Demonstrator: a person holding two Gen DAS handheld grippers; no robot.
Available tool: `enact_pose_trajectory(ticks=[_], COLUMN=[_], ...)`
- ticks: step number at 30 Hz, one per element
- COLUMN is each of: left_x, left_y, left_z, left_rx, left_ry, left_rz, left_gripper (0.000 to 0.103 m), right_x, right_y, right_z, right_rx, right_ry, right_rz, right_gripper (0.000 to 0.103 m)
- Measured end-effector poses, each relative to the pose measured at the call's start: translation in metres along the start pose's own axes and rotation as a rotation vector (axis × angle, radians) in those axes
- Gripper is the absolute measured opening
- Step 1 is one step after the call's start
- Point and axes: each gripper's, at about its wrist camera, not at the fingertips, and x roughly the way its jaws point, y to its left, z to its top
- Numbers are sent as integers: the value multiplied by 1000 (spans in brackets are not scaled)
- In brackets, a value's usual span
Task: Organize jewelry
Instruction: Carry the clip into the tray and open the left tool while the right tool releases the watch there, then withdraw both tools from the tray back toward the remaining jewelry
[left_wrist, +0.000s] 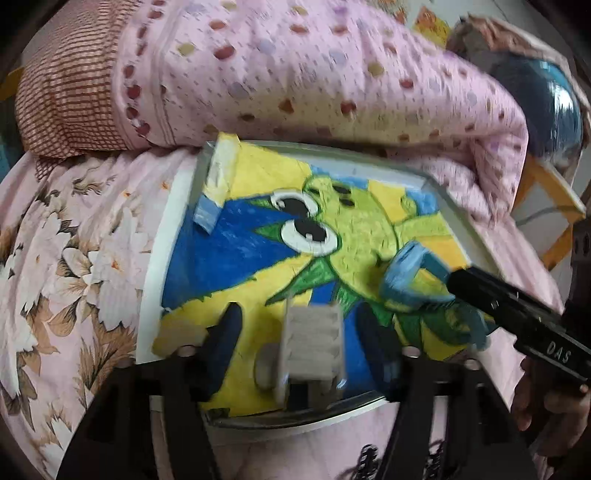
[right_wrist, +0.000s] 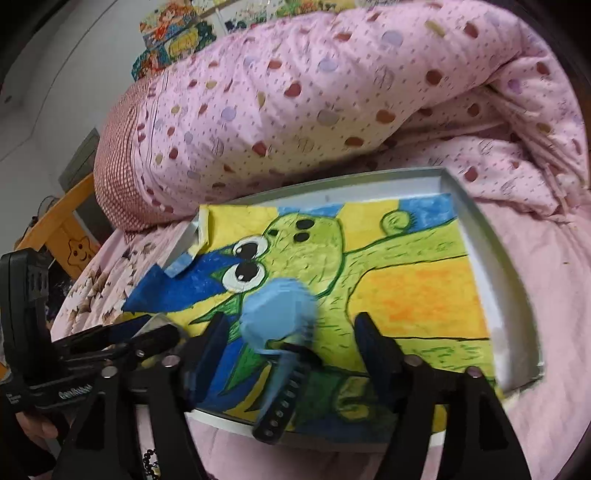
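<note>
In the left wrist view, the left claw (left_wrist: 299, 314) fills the lower middle of the frame. Its two dark pads (left_wrist: 225, 332) stand apart and released. Between them, touching neither, is a blurred white ribbed piece (left_wrist: 314, 343) with a round disc at its left side; what it is cannot be told. It sits over the near edge of a white-rimmed tray (left_wrist: 177, 206).

In the right wrist view, the right claw (right_wrist: 291, 321) is also released, its fingers (right_wrist: 373, 350) spread wide at the lower middle. A blue watch (right_wrist: 277, 314) with a dark strap full of holes lies blurred in the gap. It is close to the left finger, but neither pad clearly presses on it. Whether it rests on the tray or is in the air cannot be told. At the bottom edge of this view, a short string of dark beads (right_wrist: 147, 458) shows between the black claw arms.

The tray lies on a bed and is lined with a bright picture (right_wrist: 406, 288) of a green big-eyed creature on yellow and blue. Its upper left corner is folded up. A floral sheet (left_wrist: 74, 258) covers the bed at the left. Behind the tray, across the top of both views, lies a bunched pink dotted quilt (right_wrist: 332, 92) with a red-checked end at the upper left.
</note>
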Motion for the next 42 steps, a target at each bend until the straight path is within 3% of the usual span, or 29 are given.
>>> enact_pose_trajectory(ticks=[2,4,8,13,15,19,28,42], left_x=[-6,-15,-45,-85,-102,-133,-189,-228], left_y=[2,3,-3,-21,-30,-46,-74,-84], left_z=[3,5,4,0,-5,-19,-59,-138], left_rx=[-33,-61,-77,-22,1,36,111,170], left_ry=[-16,-34,-125,-213,-248,-318,-391,-366], left_rz=[-5,4,37,46,49,42,27,37], left_gripper=[62,63,80,84,101,101,101,101], right_x=[-9,-24,-61,-102,-117,-145,-200,-244], right_y=[-2,-4,-1,11,18,32,55,70], right_z=[1,0,-4,-14,-19,-30,-64,-129], right_rx=[6,11,6,-16,-30,-55,-91,-111], right_ry=[-21,-57,-148,-230,-249,-290,-350,-294], right_rz=[-11,-27,-41,-51,-52,-58,-78,-128], right_gripper=[73,82,92,102,103,103,103,103])
